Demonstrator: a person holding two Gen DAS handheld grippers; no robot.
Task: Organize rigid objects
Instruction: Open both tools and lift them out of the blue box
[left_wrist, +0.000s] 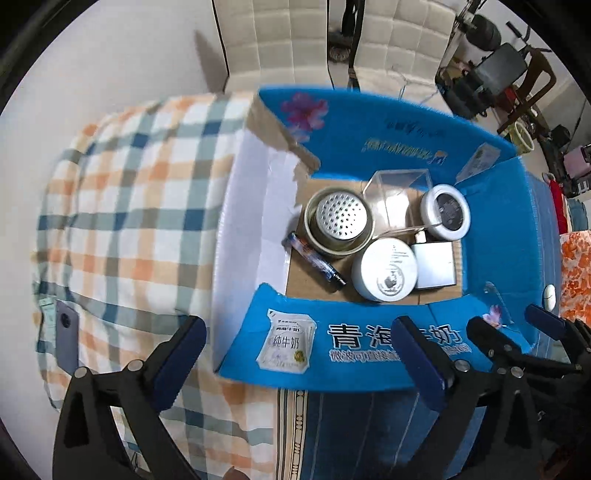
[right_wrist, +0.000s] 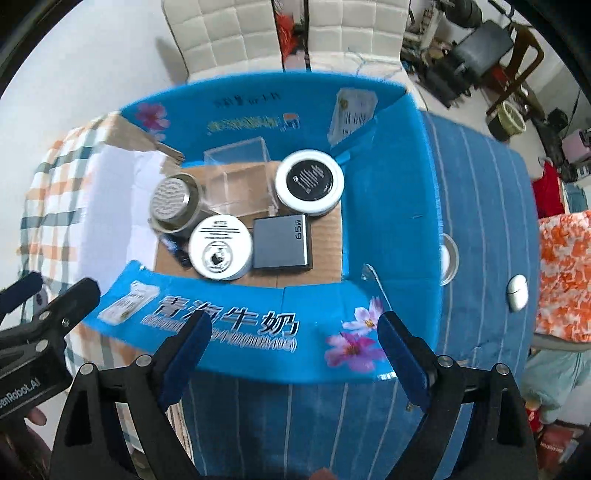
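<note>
Both tongs apart and empty above the carton.
Left tongs and right tongs gaped over the blue milk carton holding the metal strainer, two round tins and charger.

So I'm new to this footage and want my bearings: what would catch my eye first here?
The bright blue cardboard box with its flaps open fills both views. On its brown floor lie a perforated metal tin, two white round jars, a grey charger block, a clear plastic box and a pen. Both grippers, left and right, are open and empty above the near flap.
</note>
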